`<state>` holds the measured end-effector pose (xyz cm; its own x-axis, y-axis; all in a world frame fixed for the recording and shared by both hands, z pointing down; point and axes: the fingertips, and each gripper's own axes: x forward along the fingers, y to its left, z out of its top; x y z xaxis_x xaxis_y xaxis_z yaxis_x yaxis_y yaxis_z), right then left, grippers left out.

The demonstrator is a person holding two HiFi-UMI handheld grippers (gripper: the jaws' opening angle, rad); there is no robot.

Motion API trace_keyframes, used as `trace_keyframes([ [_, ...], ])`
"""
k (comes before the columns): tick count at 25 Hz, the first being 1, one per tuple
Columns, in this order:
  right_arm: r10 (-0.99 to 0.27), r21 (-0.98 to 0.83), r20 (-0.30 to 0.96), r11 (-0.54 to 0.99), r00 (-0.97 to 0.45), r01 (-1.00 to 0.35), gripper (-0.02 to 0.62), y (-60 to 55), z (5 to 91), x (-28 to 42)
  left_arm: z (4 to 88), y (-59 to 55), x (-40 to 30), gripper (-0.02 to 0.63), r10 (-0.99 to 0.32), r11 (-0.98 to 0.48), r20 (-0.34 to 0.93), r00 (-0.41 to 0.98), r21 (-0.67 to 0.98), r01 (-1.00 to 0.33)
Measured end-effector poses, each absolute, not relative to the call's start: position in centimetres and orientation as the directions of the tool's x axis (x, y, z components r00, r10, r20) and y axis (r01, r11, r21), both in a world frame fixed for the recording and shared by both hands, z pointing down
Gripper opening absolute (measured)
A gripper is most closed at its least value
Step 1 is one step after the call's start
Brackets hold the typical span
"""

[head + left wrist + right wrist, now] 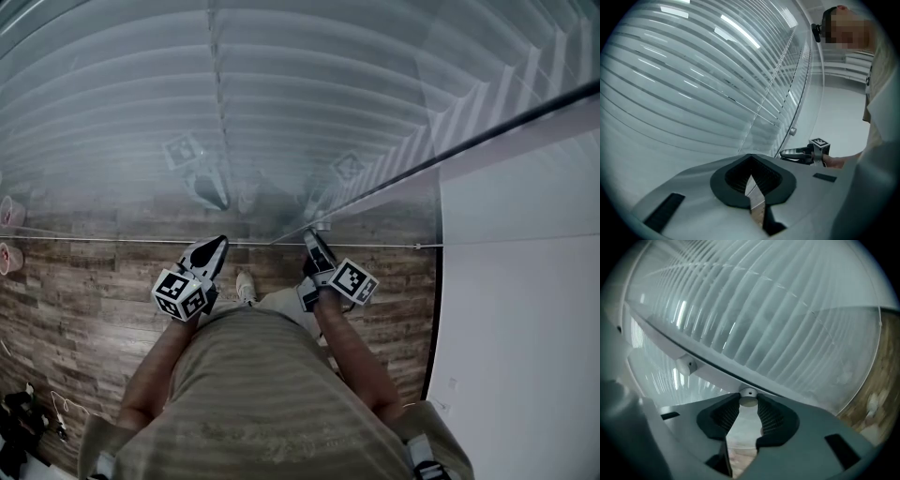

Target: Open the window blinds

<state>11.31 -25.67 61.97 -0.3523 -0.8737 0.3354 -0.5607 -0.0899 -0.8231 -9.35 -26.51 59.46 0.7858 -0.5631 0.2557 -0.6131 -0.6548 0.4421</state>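
Head view and both gripper views: a person stands on a wood floor facing a glass pane with window blinds behind it.

The blinds' slats lie flat and overlapping, so they hang closed across the whole pane.

A small white knob juts from the pale frame bar at the pane's edge. This knob is the reference point below.

**(a)** The right gripper is clamped on the knob. Its two dark ribbed pads stand partly apart, and their tips touch the knob on either side. In the head view this gripper reaches out to the foot of the frame bar.

**(b)** The left gripper has its jaws together at the tips, with nothing between them. It is held free in front of the glass, to the left of the knob and apart from it. From its own view the right gripper appears further right.

**(c)** A second round fitting sits on the same bar, near the knob but clear of the gripper.

**(d)** A white wall lies to the right of the knob.
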Motion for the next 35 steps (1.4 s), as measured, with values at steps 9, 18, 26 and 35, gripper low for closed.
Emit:
trace_keyframes([
  [9,-0.823,-0.606,0.485,-0.071,-0.297,-0.792,0.127,-25.6,62.1,11.0,59.5,-26.5,-8.9,0.014,-0.558,-0.66,0.255,0.79,0.44,-0.608],
  [18,-0.871,-0.802,0.37,-0.124,-0.324,-0.585,0.13,-25.4,61.4,11.7,59.3,-26.6,-9.6,0.014,-0.568,-0.649,0.257,0.782,0.444,-0.618],
  [26,-0.773,-0.397,0.594,-0.041,-0.223,-0.917,0.127,-25.5,61.3,10.8,59.1,-26.4,-8.5,0.014,-0.541,-0.673,0.255,0.801,0.44,-0.595],
  [35,-0.857,-0.883,0.314,-0.106,-0.408,-0.457,0.17,-24.9,62.4,11.2,59.6,-26.1,-8.3,0.014,-0.532,-0.68,0.263,0.805,0.434,-0.591],
])
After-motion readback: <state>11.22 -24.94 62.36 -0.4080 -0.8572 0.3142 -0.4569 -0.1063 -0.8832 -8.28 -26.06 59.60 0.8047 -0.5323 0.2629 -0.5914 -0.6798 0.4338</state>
